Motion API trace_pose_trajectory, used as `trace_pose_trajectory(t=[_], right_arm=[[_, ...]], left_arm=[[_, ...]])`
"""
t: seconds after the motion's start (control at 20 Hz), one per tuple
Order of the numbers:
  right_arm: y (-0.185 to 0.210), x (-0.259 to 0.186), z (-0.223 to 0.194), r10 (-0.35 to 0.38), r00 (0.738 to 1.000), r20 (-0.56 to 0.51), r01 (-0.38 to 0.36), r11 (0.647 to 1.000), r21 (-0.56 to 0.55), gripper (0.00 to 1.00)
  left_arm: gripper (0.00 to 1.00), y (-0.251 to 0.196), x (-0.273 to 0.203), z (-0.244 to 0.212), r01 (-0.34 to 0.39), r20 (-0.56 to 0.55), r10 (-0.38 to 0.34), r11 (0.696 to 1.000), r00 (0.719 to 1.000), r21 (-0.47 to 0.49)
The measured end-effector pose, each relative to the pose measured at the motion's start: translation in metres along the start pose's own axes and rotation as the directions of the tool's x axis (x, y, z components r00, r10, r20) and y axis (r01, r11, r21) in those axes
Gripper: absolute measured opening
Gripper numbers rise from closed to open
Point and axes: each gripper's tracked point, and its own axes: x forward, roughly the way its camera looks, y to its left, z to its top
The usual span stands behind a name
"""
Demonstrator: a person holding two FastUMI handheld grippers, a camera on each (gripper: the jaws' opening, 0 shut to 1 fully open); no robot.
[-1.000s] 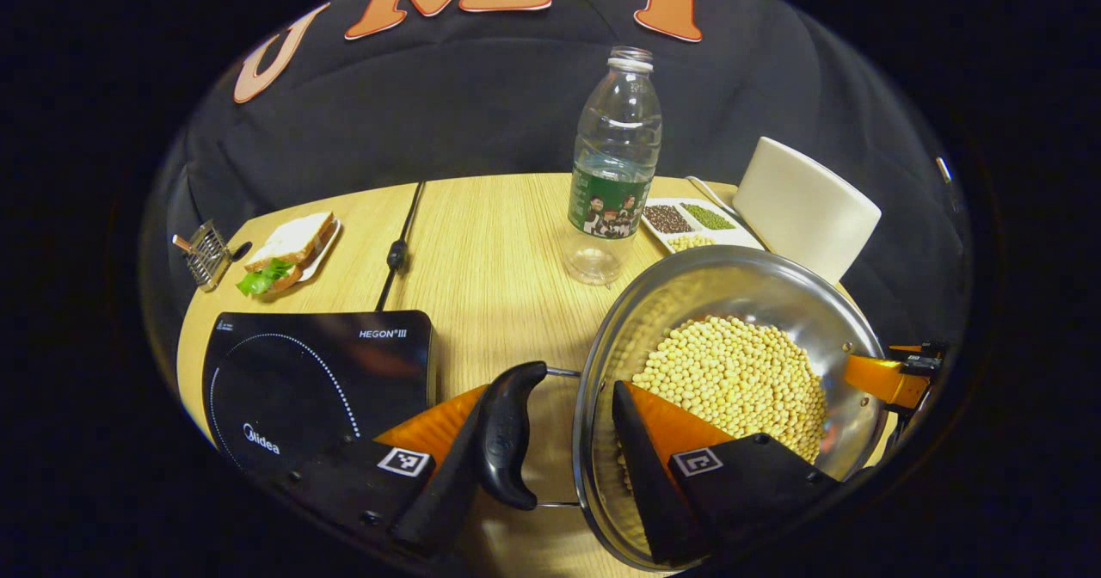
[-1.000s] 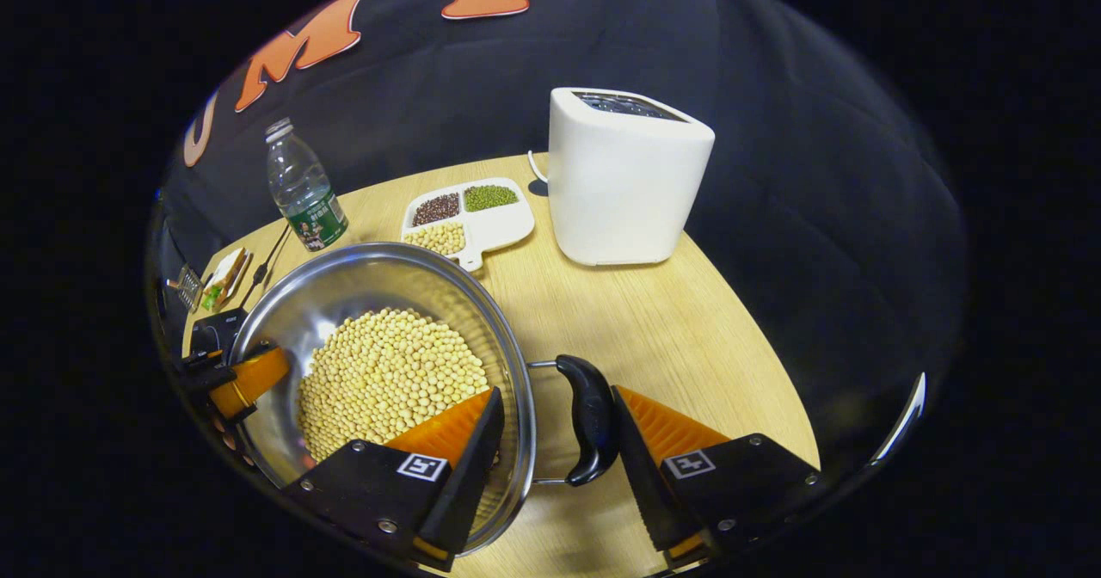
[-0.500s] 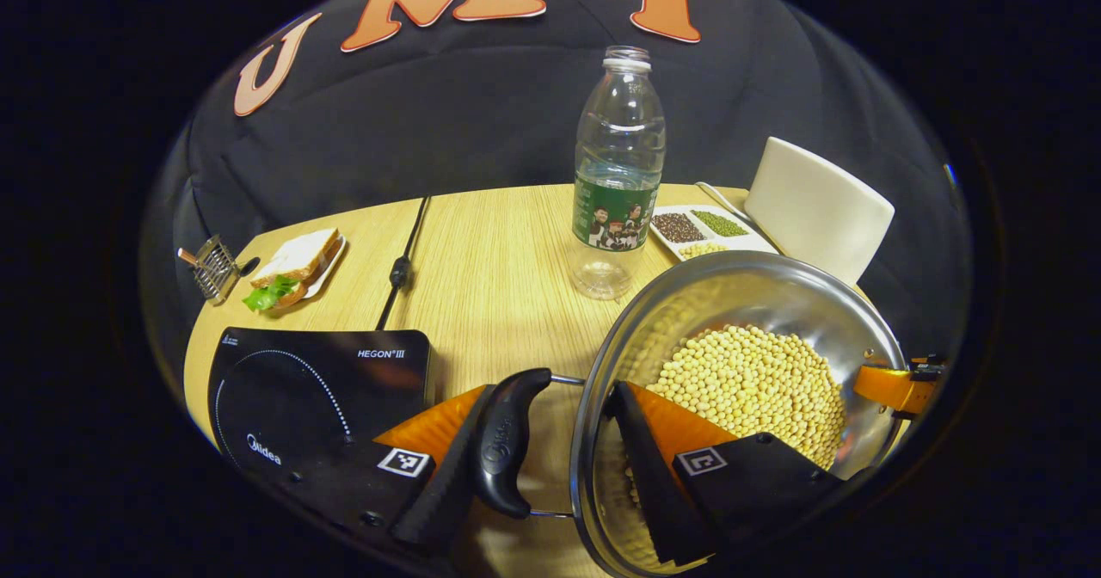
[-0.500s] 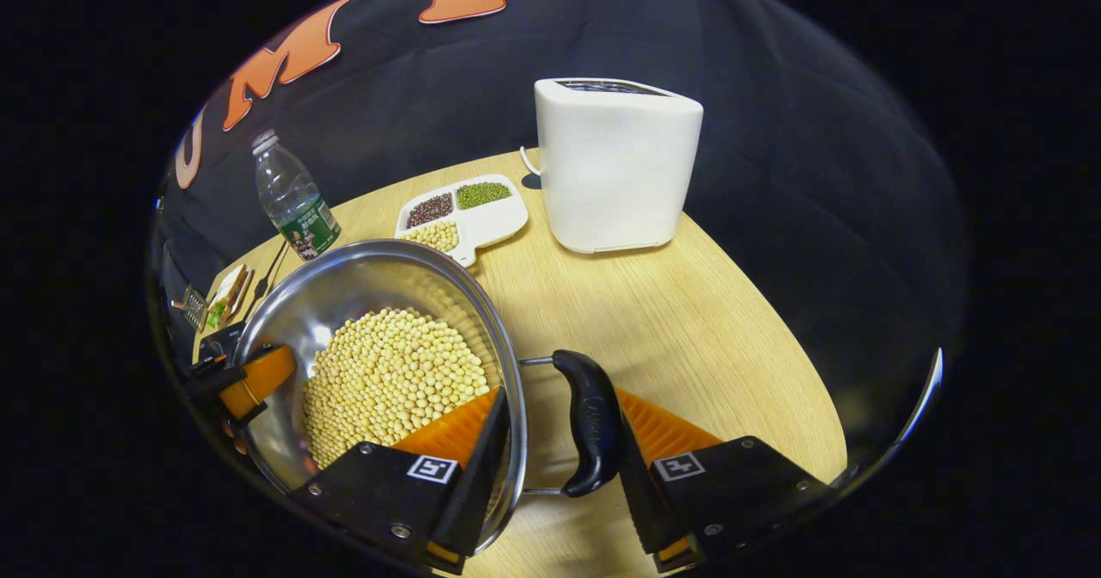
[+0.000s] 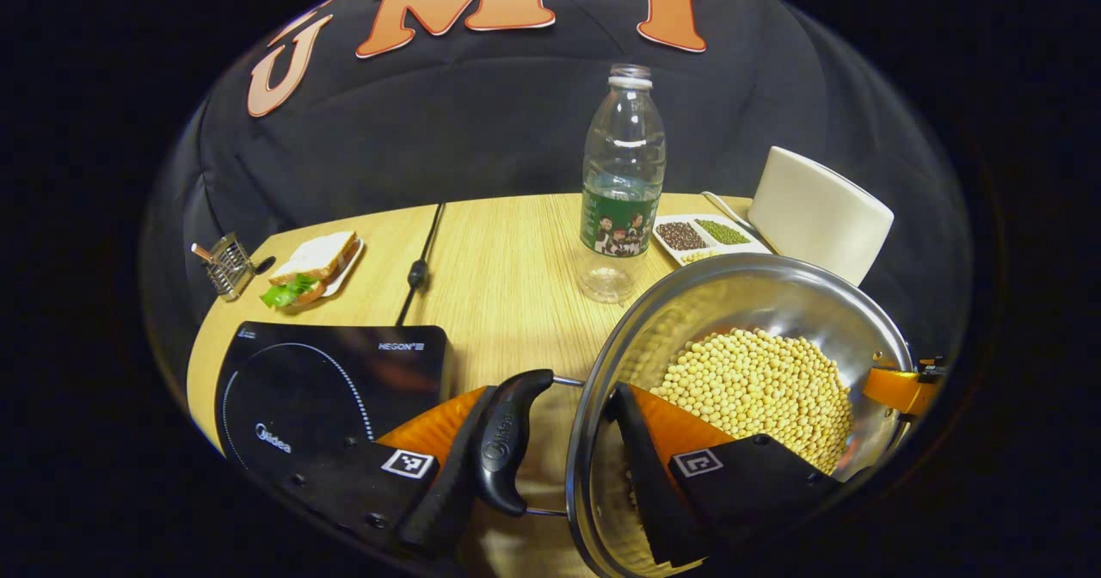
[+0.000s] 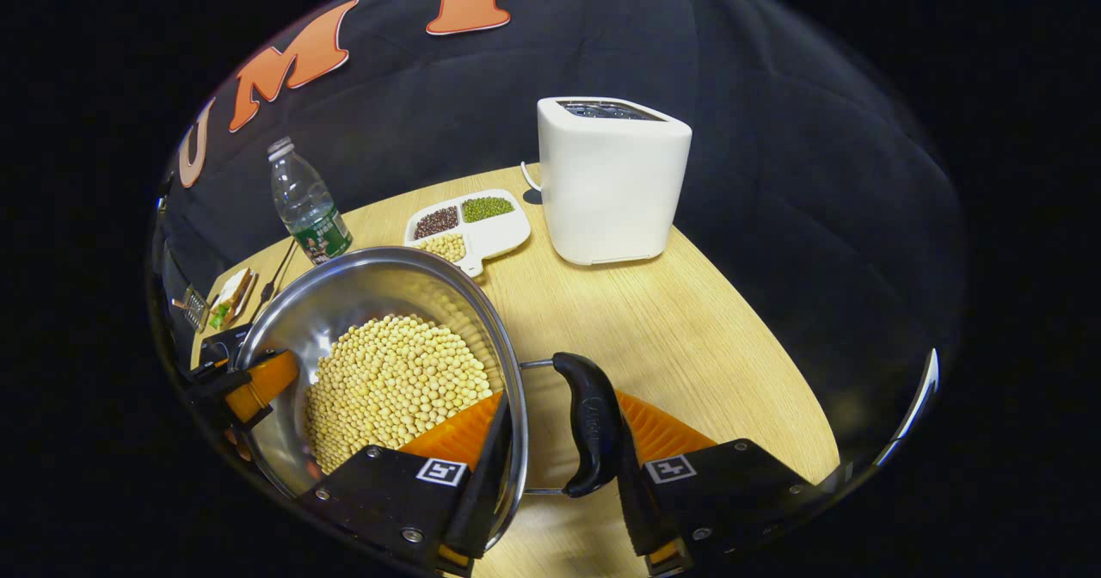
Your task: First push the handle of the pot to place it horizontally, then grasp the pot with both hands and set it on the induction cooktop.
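I hold the pot (image 5: 757, 320) with both hands. My left gripper (image 5: 550, 458) has one finger behind the left handle (image 5: 507, 440) and one inside the rim, and my jaws press on them. My right gripper (image 6: 559, 466) does the same on the right handle (image 6: 589, 423). Both handles lie flat.

The pot is full of beans (image 5: 757, 389), so I think it is heavy. It is hard, shiny metal, and it may slip. The beans can roll and spill if I tip it. The two handles are the best spots to hold, one on each side.

The pot is right of the cooktop (image 5: 318, 380) and not on it yet. The bottle (image 5: 621, 182) stands behind the pot.

Since a second ago, the pot has come up a bit, and the cooktop looks a little closer to the pot.
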Motion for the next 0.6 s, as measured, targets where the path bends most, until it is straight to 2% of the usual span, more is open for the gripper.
trace_pose_trajectory(t=[0.1,0.15,0.2,0.3,0.4,0.45,0.6], right_arm=[[0.009,-0.019,0.006,0.014,1.0,0.015,-0.014,1.0,0.007,0.61],[0.012,-0.027,0.01,0.017,1.0,0.027,-0.017,1.0,0.005,0.56],[0.013,-0.033,0.014,0.021,0.999,0.04,-0.021,1.0,-0.004,0.61],[0.023,-0.049,0.021,0.034,0.998,0.06,-0.034,0.999,-0.016,0.61],[0.035,-0.061,0.025,0.05,0.996,0.073,-0.049,0.998,-0.028,0.61],[0.043,-0.067,0.026,0.057,0.995,0.076,-0.055,0.998,-0.03,0.6],[0.067,-0.081,0.033,0.076,0.993,0.094,-0.071,0.996,-0.053,0.61]], left_arm=[[0.86,0.008,-0.014,0.008,-0.015,0.031,0.015,1.0,0.999,0.007],[0.86,0.013,-0.02,0.013,-0.02,0.045,0.02,1.0,0.999,0.006],[0.86,0.019,-0.028,0.017,-0.021,0.055,0.021,1.0,0.998,0.003],[0.82,0.033,-0.042,0.025,-0.028,0.071,0.028,1.0,0.997,-0.004],[0.88,0.047,-0.057,0.034,-0.044,0.097,0.043,0.999,0.994,0.0],[0.85,0.055,-0.064,0.038,-0.053,0.109,0.053,0.999,0.993,-0.002],[0.85,0.08,-0.084,0.043,-0.074,0.132,0.076,0.997,0.988,-0.019]])
